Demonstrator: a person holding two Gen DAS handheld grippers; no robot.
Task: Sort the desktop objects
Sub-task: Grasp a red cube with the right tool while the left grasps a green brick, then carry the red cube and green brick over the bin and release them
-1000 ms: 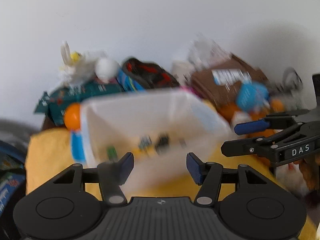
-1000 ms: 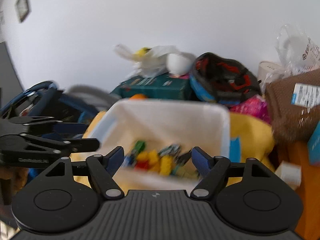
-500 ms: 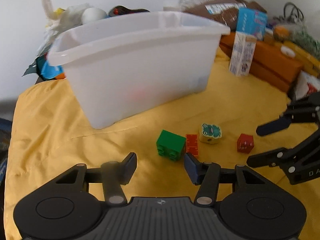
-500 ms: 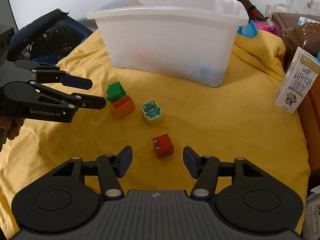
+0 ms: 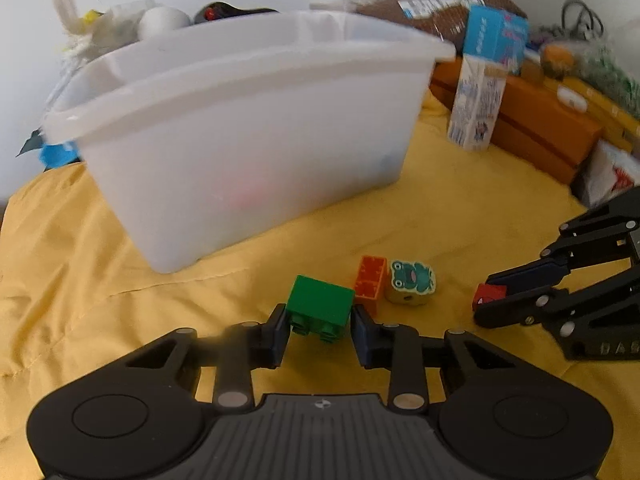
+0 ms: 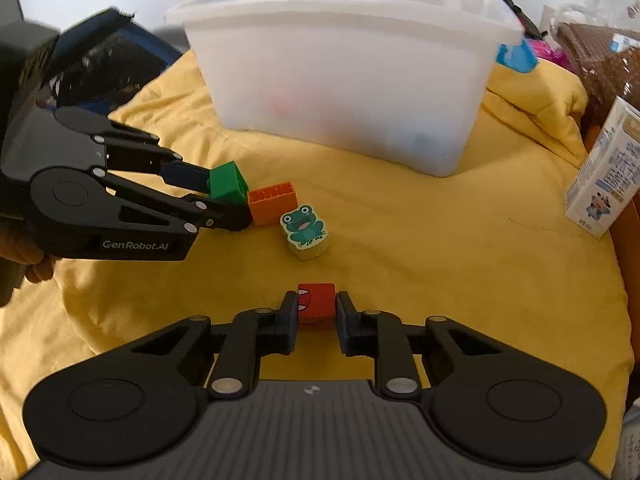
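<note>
- Yellow cloth (image 6: 400,240) carries scattered blocks, translucent white plastic bin (image 6: 340,80) at twelve o'clock.
- My left gripper (image 5: 320,330) is closing on the green plastic brick (image 5: 320,308); my right gripper (image 6: 317,316) pinches the red cube (image 6: 316,304).
- Next, I judge: lift both into the bin.

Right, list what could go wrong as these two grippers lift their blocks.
1. The left gripper is closing on the green plastic brick, which touches the orange ridged brick; lifting may drag the orange one along.
2. The right gripper is shut on the small red cube only at its fingertips, so the cube may slip out.
3. The translucent white plastic bin has tall walls; a low carry could hit its rim.
</note>
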